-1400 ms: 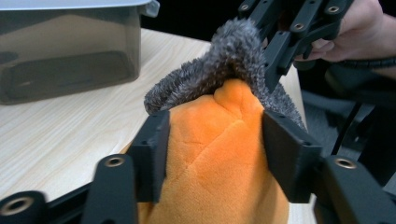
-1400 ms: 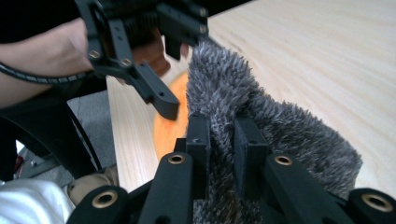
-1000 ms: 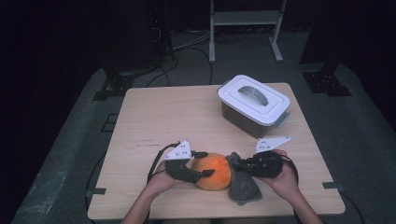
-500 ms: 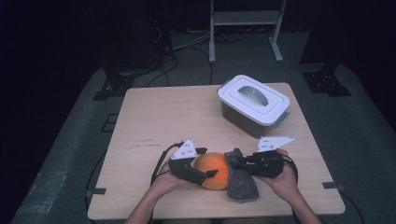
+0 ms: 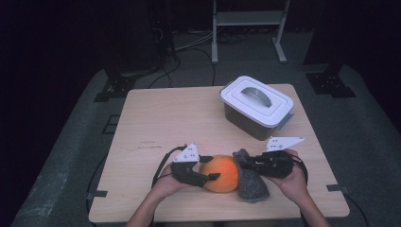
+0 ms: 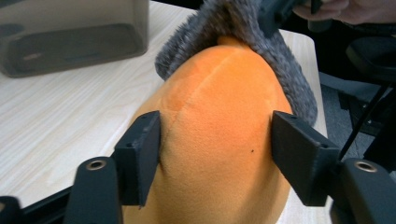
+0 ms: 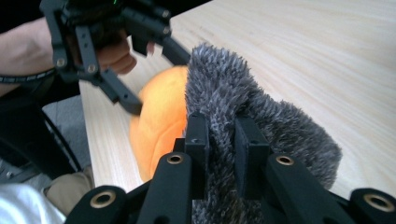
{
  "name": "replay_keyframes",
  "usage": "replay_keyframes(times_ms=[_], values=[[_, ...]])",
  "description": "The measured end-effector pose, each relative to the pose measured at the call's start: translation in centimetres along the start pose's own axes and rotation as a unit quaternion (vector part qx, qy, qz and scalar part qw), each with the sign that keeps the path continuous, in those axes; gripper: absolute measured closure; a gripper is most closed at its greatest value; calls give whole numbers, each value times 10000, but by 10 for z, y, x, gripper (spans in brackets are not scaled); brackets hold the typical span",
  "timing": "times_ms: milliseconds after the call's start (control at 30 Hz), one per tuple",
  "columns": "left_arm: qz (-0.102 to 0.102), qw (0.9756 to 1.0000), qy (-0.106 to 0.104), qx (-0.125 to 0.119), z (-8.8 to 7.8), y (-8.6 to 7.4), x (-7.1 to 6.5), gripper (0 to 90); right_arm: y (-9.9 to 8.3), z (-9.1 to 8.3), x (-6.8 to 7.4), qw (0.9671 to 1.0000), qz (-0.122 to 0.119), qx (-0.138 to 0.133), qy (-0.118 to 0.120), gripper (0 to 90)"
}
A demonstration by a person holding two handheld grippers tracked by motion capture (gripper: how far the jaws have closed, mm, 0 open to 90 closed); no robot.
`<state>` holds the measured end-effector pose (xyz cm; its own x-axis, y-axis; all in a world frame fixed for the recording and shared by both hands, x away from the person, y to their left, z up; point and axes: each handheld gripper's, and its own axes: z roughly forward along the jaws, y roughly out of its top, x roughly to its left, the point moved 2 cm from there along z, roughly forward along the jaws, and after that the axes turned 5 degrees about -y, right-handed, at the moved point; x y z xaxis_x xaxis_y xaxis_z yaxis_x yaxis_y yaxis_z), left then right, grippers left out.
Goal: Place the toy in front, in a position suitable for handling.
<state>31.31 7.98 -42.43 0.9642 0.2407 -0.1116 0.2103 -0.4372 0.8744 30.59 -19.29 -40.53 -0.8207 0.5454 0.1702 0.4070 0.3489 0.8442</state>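
An orange plush ball [image 5: 221,173] lies near the table's front edge, with a grey furry cover [image 5: 252,184] against its right side. My left gripper [image 5: 211,168] comes in from the left. Its jaws have just been closing with the plush between them. In the left gripper view both pads [image 6: 140,156] press on the orange plush [image 6: 219,121], and the grey fur [image 6: 280,56] wraps over its far end. My right gripper [image 5: 242,163] is shut on a fold of the grey fur [image 7: 224,93]. The left gripper [image 7: 160,81] straddles the orange plush [image 7: 161,116] beyond it.
A clear box with a white lid and grey handle [image 5: 257,106] stands at the back right of the wooden table [image 5: 165,118]; it also appears as the box [image 6: 74,37] in the left gripper view. Dark floor, cables and a stand lie beyond the table.
The left gripper's jaws have come in on the orange plush from a wider stance half a second ago. Both hands stay about where they were, and the right grip on the fur is unchanged.
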Motion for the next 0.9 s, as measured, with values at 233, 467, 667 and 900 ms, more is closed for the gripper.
replay_keyframes(times_ms=[233, 467, 667, 900], values=[[-325, 9994, 111, -44, 1, -1, 7, 181, -9, 2, -5, 9996, 54, 183, 194, 767], [8, 9994, -326, 124, 1, -1, -2, 260, -14, -1, -18, 9995, 208, 250, -27, 765], [-50, 9998, -123, 141, -1, -2, 4, 213, -18, -3, -25, 9990, 338, 273, -77, 766], [-168, 9986, -426, 254, 3, -10, 5, 298, -9, -8, -16, 9997, 216, 52, 28, 770]])
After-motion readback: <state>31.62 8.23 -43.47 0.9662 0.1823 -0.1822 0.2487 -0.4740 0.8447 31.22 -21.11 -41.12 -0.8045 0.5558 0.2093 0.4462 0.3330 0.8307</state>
